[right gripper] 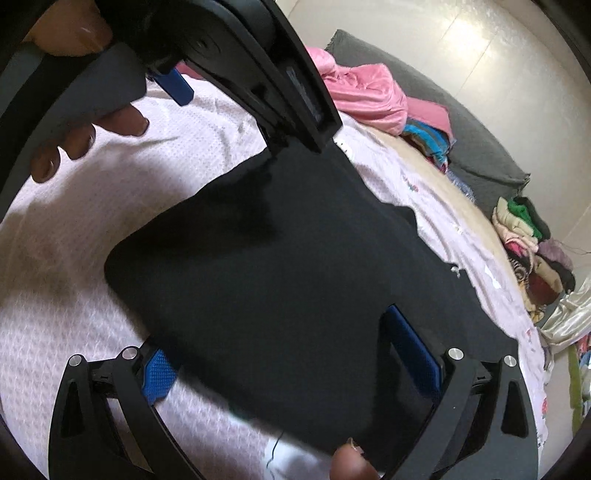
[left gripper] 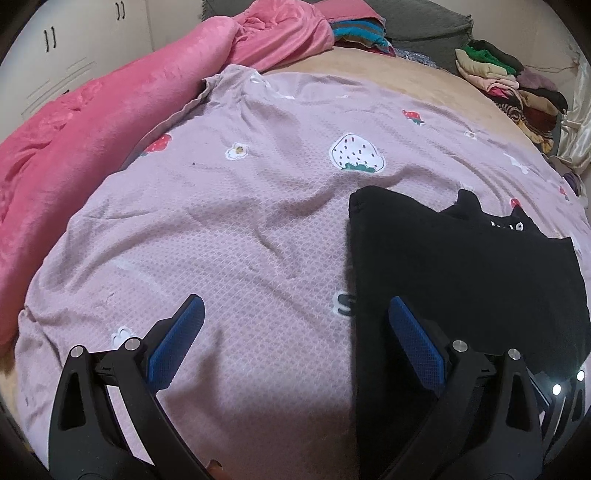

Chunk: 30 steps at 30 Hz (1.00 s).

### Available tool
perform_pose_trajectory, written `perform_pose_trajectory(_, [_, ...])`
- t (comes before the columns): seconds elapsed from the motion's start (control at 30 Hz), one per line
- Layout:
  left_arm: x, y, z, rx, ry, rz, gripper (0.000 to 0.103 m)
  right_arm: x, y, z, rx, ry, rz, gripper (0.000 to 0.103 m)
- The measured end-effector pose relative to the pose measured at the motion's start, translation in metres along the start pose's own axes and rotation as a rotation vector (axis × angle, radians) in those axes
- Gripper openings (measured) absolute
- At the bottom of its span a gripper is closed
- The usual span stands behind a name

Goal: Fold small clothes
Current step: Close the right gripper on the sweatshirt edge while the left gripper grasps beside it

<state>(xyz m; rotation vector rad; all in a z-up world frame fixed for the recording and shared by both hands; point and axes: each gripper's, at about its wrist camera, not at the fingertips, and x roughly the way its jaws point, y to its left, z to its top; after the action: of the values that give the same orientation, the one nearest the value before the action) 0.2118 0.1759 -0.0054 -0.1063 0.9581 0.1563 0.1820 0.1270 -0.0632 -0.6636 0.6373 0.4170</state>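
A black garment (left gripper: 461, 273) lies flat on the lilac strawberry-print blanket (left gripper: 229, 229), with a small white print near its far edge. My left gripper (left gripper: 295, 325) is open just above the blanket. Its right finger (left gripper: 413, 343) hangs over the garment's left edge and nothing is between its pads. In the right wrist view the black garment (right gripper: 280, 258) fills the middle, and my right gripper (right gripper: 284, 358) is open with the cloth's near part lying between its fingers. One blue pad (right gripper: 177, 86) of the left gripper shows at the top left, held by a hand (right gripper: 74, 144).
A crumpled pink blanket (left gripper: 92, 122) runs along the bed's left side. Folded clothes (left gripper: 517, 88) are stacked at the far right edge, beside a grey cushion (left gripper: 424, 33). White cupboards (left gripper: 74, 44) stand behind. A fingertip (right gripper: 351, 465) shows at the bottom of the right wrist view.
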Motion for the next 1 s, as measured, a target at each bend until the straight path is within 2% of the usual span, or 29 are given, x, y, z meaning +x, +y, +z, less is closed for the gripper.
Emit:
perform_pose_trajectory(0.1, [0.007,-0.004,0.003,-0.002,0.019,-0.022,0.093,-0.001,-0.002,0.001,0.002,-0.024,-0.021,0.094])
perform_pose_trajectory(0.13, [0.01,-0.005,0.004,-0.005,0.03,-0.041,0.093,-0.003,-0.003,0.0,0.003,-0.037,-0.027,0.087])
perform_pose_trajectory(0.17, [0.012,-0.007,0.005,-0.007,0.038,-0.052,0.093,-0.007,-0.004,-0.001,0.0,-0.051,-0.031,0.073])
perform_pose_trajectory(0.23, [0.016,-0.011,0.006,-0.007,0.054,-0.073,0.093,-0.015,-0.005,-0.002,-0.002,-0.08,-0.047,0.062])
perform_pose_trajectory(0.3, [0.019,-0.015,0.007,-0.003,0.066,-0.088,0.093,-0.024,-0.008,-0.004,0.005,-0.114,-0.043,0.042])
perform_pose_trajectory(0.33, [0.02,-0.017,0.007,-0.003,0.07,-0.089,0.093,-0.028,-0.008,-0.005,0.008,-0.125,-0.044,0.037])
perform_pose_trajectory(0.37, [0.023,-0.019,0.008,-0.005,0.075,-0.085,0.093,-0.033,-0.008,-0.006,0.008,-0.139,-0.044,0.026])
perform_pose_trajectory(0.4, [0.024,-0.02,0.008,-0.009,0.08,-0.087,0.093,-0.035,-0.008,-0.007,0.008,-0.145,-0.044,0.021])
perform_pose_trajectory(0.57, [0.031,-0.026,0.012,-0.032,0.1,-0.126,0.093,-0.043,-0.017,-0.011,0.044,-0.156,-0.035,0.014])
perform_pose_trajectory(0.8, [0.03,-0.032,0.013,-0.064,0.105,-0.179,0.092,-0.053,-0.028,-0.011,0.116,-0.179,-0.025,0.013])
perform_pose_trajectory(0.97, [0.021,-0.039,0.013,-0.083,0.101,-0.265,0.065,-0.062,-0.032,-0.011,0.126,-0.195,-0.051,0.012])
perform_pose_trajectory(1.0, [0.018,-0.042,0.013,-0.08,0.097,-0.279,0.055,-0.066,-0.032,-0.012,0.128,-0.202,-0.054,0.012])
